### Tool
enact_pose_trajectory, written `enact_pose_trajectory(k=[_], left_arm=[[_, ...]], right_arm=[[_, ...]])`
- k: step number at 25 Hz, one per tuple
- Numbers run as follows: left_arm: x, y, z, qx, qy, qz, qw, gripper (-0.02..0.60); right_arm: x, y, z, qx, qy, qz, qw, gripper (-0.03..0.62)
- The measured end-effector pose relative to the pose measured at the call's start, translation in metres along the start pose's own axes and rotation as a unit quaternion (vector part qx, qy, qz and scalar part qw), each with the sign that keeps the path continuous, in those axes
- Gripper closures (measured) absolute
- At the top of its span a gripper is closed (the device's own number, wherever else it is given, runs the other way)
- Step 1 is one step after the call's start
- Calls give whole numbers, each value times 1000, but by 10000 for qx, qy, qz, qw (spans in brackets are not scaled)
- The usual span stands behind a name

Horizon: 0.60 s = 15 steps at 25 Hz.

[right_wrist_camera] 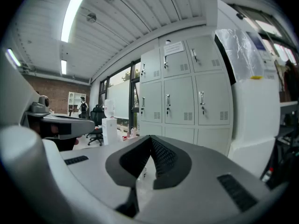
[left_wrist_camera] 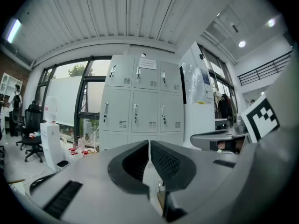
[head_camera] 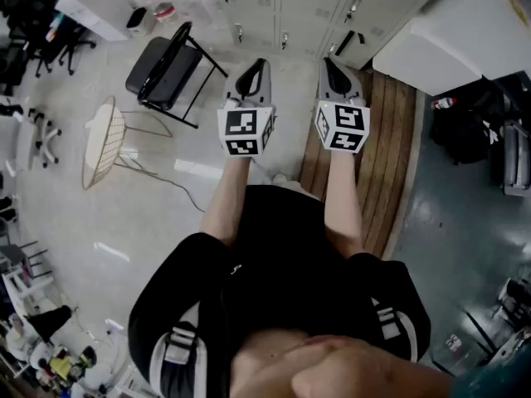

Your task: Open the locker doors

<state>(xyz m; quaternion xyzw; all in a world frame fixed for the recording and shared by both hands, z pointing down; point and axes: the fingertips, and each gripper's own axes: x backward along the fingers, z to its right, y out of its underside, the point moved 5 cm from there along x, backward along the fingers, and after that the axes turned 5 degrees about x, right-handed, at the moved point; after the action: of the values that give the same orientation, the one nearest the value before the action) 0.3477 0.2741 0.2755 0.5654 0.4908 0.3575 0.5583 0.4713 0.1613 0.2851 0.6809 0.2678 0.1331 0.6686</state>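
Note:
A grey locker bank [left_wrist_camera: 140, 101] with three columns of shut doors stands ahead, some way off; it also shows in the right gripper view as the lockers [right_wrist_camera: 180, 94] and at the top of the head view as the lockers [head_camera: 282, 11]. Each door carries a small handle. My left gripper [head_camera: 255, 66] and right gripper [head_camera: 334, 66] are held side by side, pointing at the lockers, well short of them. Both have their jaws together with nothing between: left gripper [left_wrist_camera: 149, 146], right gripper [right_wrist_camera: 150, 141].
A black folding chair [head_camera: 166, 69] and a wire stool [head_camera: 106, 139] stand on the floor at left. A white cabinet wrapped in plastic [right_wrist_camera: 252, 92] adjoins the lockers on the right. A wooden platform [head_camera: 390, 131] runs along the right. Office chairs [left_wrist_camera: 30, 134] and a white appliance [left_wrist_camera: 50, 143] sit at left.

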Motion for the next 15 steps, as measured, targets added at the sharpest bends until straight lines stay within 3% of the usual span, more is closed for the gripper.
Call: enact_pose_trajectory(k=[7,15], left_arm=[[21,6,-48,142,-571,-314,9978,560],[50,8,-84,333,-888,-254,9952,560]], right_arm=[[-23,0,-37,-247,-315,51,9992,578],[-46,-2,-77,-316,-632,-74,9975,577]])
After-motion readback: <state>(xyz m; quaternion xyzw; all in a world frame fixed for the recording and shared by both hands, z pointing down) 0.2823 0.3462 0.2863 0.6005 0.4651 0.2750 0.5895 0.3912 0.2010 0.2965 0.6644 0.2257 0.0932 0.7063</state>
